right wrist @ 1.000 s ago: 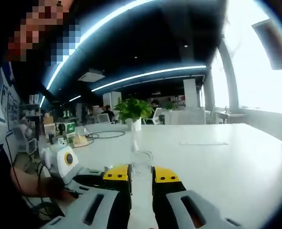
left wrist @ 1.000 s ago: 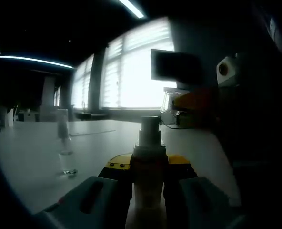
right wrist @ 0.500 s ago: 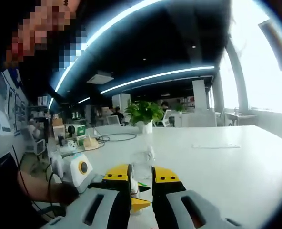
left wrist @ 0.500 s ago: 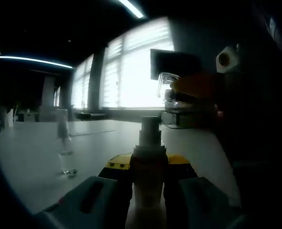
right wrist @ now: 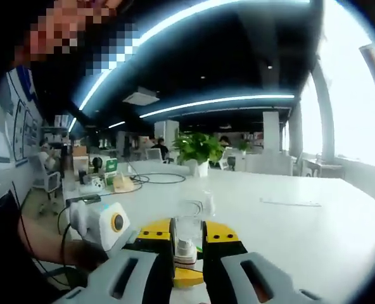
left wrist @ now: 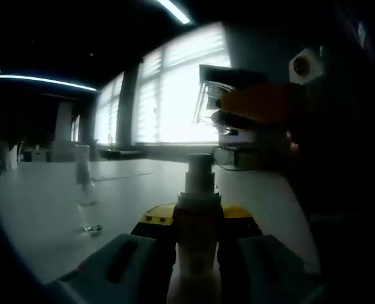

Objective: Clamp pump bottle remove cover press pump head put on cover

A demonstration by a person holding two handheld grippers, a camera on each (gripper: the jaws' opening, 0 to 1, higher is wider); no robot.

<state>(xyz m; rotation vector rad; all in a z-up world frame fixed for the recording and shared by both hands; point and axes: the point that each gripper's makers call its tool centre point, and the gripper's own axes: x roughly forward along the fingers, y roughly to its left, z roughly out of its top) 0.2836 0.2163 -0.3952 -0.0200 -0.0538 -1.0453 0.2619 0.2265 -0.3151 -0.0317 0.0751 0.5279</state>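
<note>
Clearly the cover is already off: the pump bottle point(left wrist: 197, 253) stands clamped between the fingers of the left gripper point(left wrist: 197, 244), its bare pump head point(left wrist: 199, 172) sticking up above them, while the clear cover point(right wrist: 189, 227) sits pinched between the fingers of the right gripper point(right wrist: 189, 244). In the left gripper view that right gripper point(left wrist: 263, 107) hangs up and to the right of the pump head, well apart from it, with the cover point(left wrist: 209, 104) at its tip. In the right gripper view the pump head point(right wrist: 186, 250) shows just beyond the cover, so the cover looks to be lined up over it. Whether the pump head has been pressed I cannot tell; what is left, by my judgement, is at least seating the cover. The bottle is pale and slender with a stepped neck; the cover is a small transparent cup. Another clear bottle point(left wrist: 86, 190) stands off to the side on the white table point(left wrist: 42, 209)
</note>
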